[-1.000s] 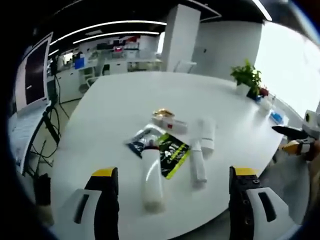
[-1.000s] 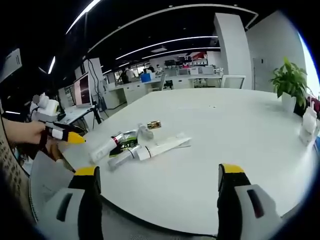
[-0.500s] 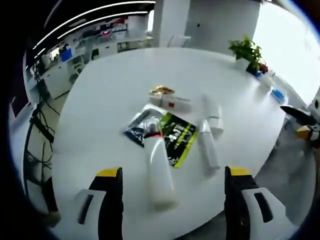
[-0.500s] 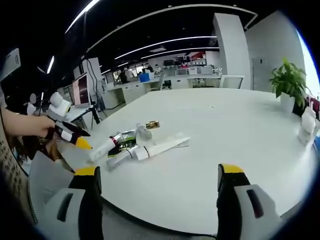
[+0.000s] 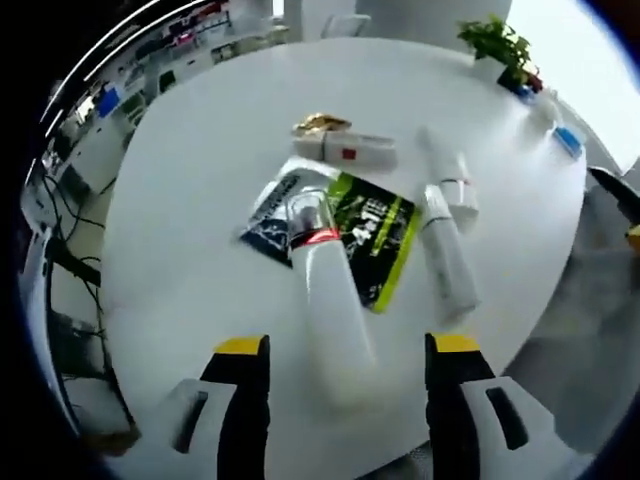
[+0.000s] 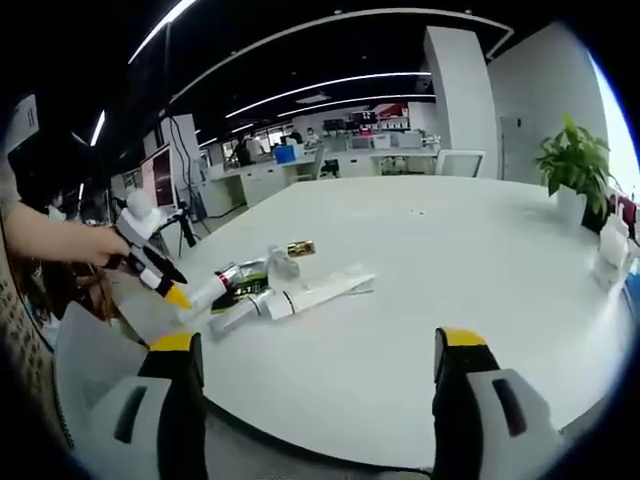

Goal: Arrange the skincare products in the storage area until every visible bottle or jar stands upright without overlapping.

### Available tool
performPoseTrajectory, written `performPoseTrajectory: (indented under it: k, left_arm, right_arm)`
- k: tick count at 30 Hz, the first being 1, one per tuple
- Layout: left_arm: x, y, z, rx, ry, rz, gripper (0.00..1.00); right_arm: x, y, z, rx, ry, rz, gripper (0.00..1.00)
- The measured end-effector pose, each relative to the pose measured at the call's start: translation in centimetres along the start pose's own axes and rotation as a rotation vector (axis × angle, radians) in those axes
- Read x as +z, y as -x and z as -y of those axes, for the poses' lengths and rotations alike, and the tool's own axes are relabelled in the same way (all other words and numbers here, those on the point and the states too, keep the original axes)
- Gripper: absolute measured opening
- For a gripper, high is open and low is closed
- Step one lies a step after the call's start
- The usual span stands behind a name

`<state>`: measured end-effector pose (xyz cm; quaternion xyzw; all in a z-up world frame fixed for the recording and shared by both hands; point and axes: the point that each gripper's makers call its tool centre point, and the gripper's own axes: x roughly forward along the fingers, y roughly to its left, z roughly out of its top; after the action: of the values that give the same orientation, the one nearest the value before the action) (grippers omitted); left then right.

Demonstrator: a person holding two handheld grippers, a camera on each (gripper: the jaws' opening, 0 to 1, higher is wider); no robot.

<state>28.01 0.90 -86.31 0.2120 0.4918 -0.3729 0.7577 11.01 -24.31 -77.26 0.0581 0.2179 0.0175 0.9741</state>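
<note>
A broad white oval desk [image 5: 200, 200] carries a small cluster of skincare products near its edge, with an open-plan office behind it in the right gripper view. A potted green plant [image 6: 572, 165] stands at the far side of the desk, well apart from the cluster. In the left gripper view, the left gripper [image 5: 345, 350] hangs just above the cluster with its two yellow-tipped jaws spread wide and nothing between them; the right gripper [image 6: 315, 345] is likewise open and empty, held back from the desk edge, well apart from the products. The largest product is a long white tube with a red band and clear cap [image 5: 330, 290], lying flat between the left gripper's jaws and overlapping a lime-green and black sachet [image 5: 385, 235]; the white lettering on the sachet is too blurred to read. Beside it, under the tube's cap, lies a dark blue and white sachet [image 5: 265, 215]. To one side lie two slimmer white tubes [image 5: 447, 250], touching, the nearer with a thin red band. Beyond the sachets rests a white tube with a small red mark [image 5: 350, 152], and just beside it a small gold-coloured item [image 5: 318, 124] whose kind I cannot tell. Every product lies on its side.
</note>
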Motion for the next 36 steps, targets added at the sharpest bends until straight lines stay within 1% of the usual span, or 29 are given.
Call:
performPoseTrajectory:
  k: [6,14,22,25,30,34,36]
  left_arm:
    - [-0.2,-1.1,-0.3,0.004,-0.030,-0.069,0.57]
    - [-0.3,-2.0,-0.6,0.010,-0.045,-0.131,0.54]
    - [-0.4,-2.6,-0.9,0.019,-0.051,-0.198,0.47]
    - [-0.3,-2.8,-1.0,0.021,-0.058,-0.214,0.43]
    - [0.1,-3.0,-0.9,0.019,-0.057,-0.232,0.40]
    - [0.0,-3.4,-0.8,0.014,-0.040,-0.250,0.39]
    - [-0.1,-3.5,-0.6,0.005,-0.024,-0.258,0.35]
  right_arm:
    - [-0.1,0.0,0.0,-0.007,0.002,-0.005,0.95]
    - [-0.2,-0.1,0.0,-0.015,0.000,-0.009,0.95]
    - [-0.2,0.0,0.0,-0.019,0.002,-0.015,0.94]
    - [-0.2,-0.1,0.0,-0.021,0.001,-0.016,0.94]
    - [-0.3,-0.1,0.2,-0.023,0.001,-0.019,0.94]
    - [-0.3,-0.1,0.3,-0.024,0.003,-0.022,0.94]
    - [-0.4,0.0,0.4,-0.024,0.005,-0.023,0.94]
